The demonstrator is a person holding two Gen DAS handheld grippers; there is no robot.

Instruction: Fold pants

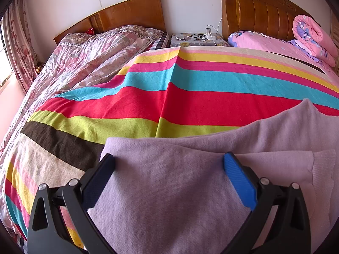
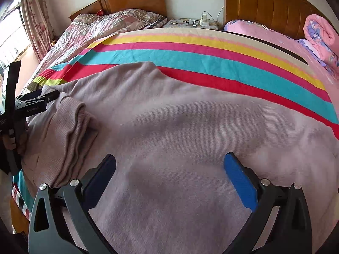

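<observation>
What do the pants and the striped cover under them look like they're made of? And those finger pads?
Pants: soft lilac knit, probably fleece or wool blend; matte fuzzy nap, ribbed cuff.
Striped blanket: napped woven cloth, likely cotton or flannel; matte, holds a sharp crease.
Finger pads on the left gripper: blue, finely textured, rubber or plastic; I can't tell which.
</observation>
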